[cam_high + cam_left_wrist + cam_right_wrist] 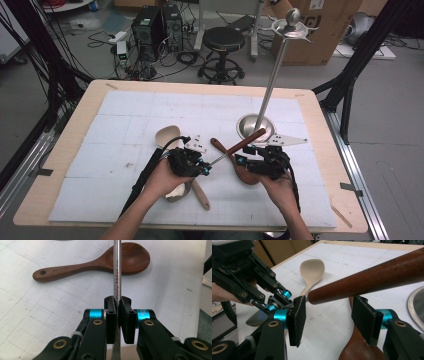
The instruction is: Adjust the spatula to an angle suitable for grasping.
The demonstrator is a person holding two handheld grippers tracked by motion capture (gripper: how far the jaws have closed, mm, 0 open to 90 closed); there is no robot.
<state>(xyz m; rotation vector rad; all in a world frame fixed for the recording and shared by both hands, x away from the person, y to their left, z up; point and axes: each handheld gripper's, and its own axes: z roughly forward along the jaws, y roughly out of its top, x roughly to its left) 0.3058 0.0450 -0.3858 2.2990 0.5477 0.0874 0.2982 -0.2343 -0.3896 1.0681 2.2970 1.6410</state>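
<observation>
White padded worktop [130, 107] under a cluttered lab floor, with a metal stand [256, 126] on a round base just beyond the right claw. The left claw [202, 169] is seen pressed together on the thin steel shank of a ladle [117, 270], pinched flat between its pads [125, 322]; the ladle's metal bowl lies behind that claw, under the hand, and the shank runs forward and up toward the right claw. The right claw [241, 160] is held about half spread – pads [297, 320] either side of the ladle's reddish wooden handle [372, 277], which passes just above and between them, no contact visible. A dark wooden spoon [100, 263] is lying on the worktop ahead of the left claw and directly beneath the right claw; a pale wooden spoon [311, 272] is lying beyond the left claw.

Step judged to be a handover of the ladle handle to the right claw. To do it well: the right claw should be raised a touch so the handle sits mid-pad, not at the pad tips, and closed squarely across the round wood – the left pinch should be kept until the right grip is firm. The dark wooden spoon below should be kept clear of the pads.
</observation>
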